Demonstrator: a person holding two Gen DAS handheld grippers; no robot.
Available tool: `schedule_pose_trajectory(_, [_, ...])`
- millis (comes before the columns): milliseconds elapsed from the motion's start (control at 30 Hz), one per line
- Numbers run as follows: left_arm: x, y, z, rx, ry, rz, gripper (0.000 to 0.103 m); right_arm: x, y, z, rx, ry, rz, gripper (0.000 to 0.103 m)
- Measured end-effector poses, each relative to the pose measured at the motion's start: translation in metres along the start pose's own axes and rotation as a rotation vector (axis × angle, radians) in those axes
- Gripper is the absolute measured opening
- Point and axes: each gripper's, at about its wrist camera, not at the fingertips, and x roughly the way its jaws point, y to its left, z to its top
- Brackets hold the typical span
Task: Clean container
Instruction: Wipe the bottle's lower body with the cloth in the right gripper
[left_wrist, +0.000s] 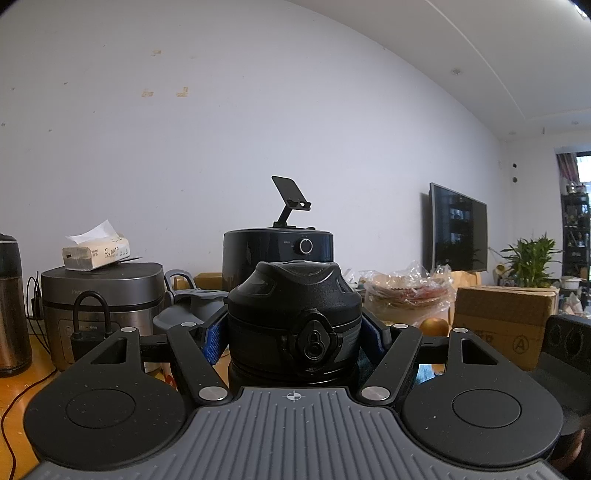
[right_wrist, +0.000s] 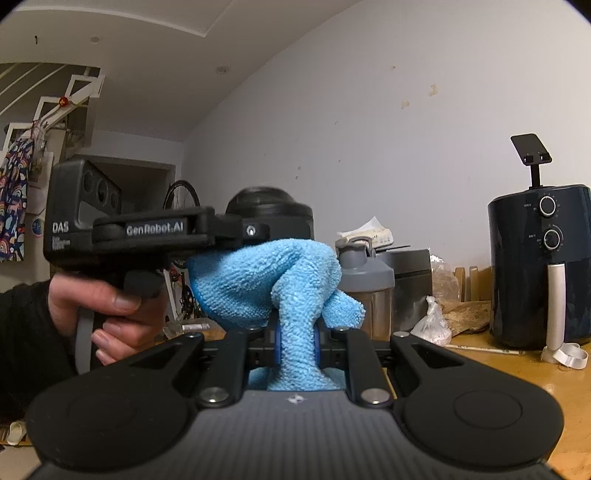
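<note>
A black insulated bottle (left_wrist: 293, 314) with a lock-marked lid button stands upright between the blue pads (left_wrist: 212, 341) of my left gripper (left_wrist: 293, 338), which is shut on its upper body. In the right wrist view the bottle's lid (right_wrist: 273, 206) rises behind a bunched light blue cloth (right_wrist: 258, 280). My right gripper (right_wrist: 297, 345) is shut on the cloth's twisted lower part. The cloth's bulge rests against the bottle's side, just under the left gripper's finger. A person's hand (right_wrist: 110, 299) grips the left gripper's handle.
On the wooden table (right_wrist: 517, 373) stand a dark air fryer (right_wrist: 535, 266), a grey shaker bottle (right_wrist: 365, 280), a rice cooker (left_wrist: 99, 295) with a tissue pack (left_wrist: 96, 251) on top, a bag of plates (left_wrist: 406, 291) and a cardboard box (left_wrist: 502, 325).
</note>
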Motion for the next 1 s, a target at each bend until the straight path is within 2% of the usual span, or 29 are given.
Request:
schedule_pose_trajectory(267, [0.000,0.000,0.001,0.000,0.003,0.002,0.068,0.000,0.005,0.017,0.000,-0.050,0.001,0.010])
schedule_pose_trajectory(600, [0.000,0.001,0.001,-0.001,0.004,0.003,0.068,0.002,0.003,0.014,0.008,-0.016,0.014,0.011])
schedule_pose_trajectory(767, [0.000,0.001,0.001,-0.002,0.004,0.003,0.068,0.004,0.001,0.012,0.014,0.047,0.027,0.010])
schedule_pose_trajectory(1000, [-0.001,0.001,0.001,-0.002,0.005,0.003,0.068,0.014,-0.001,0.009,0.043,0.214,0.050,0.010])
